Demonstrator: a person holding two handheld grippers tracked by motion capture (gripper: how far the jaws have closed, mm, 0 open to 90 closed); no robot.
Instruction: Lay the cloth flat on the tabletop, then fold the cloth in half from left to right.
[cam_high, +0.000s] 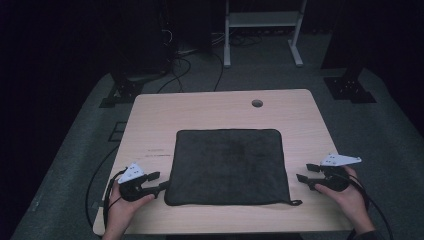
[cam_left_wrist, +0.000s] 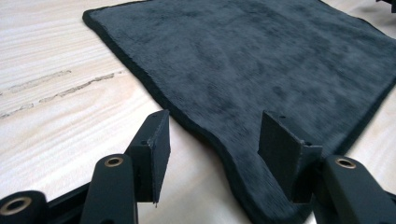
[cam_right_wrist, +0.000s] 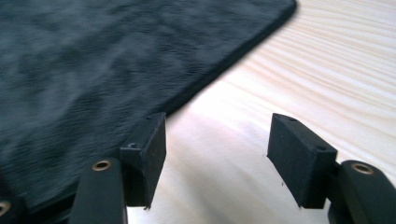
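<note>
A dark cloth (cam_high: 228, 166) is laid flat at the middle of the table (cam_high: 150, 120), its near edge close to the person's side. The step in hand is judged to be the approach to the cloth's two near corners, ahead of a grasp.

The left gripper (cam_high: 156, 181) is held at the cloth's near left corner. In the left gripper view its jaws are spread wide, one over bare wood and the other above the cloth (cam_left_wrist: 261, 60); nothing is gripped. The right gripper (cam_high: 306, 173) is held just beside the cloth's right edge, apart from it. In the right gripper view its jaws are likewise wide open and empty, with the cloth (cam_right_wrist: 93, 56) edge running past one jaw.

For the next move, each gripper would need to be lowered so that a corner passes between the jaws before closure.

The cloth is roughly square, plush and charcoal, with a stitched hem. A small loop (cam_high: 297, 202) projects from its near right corner. No folds are seen.
</note>
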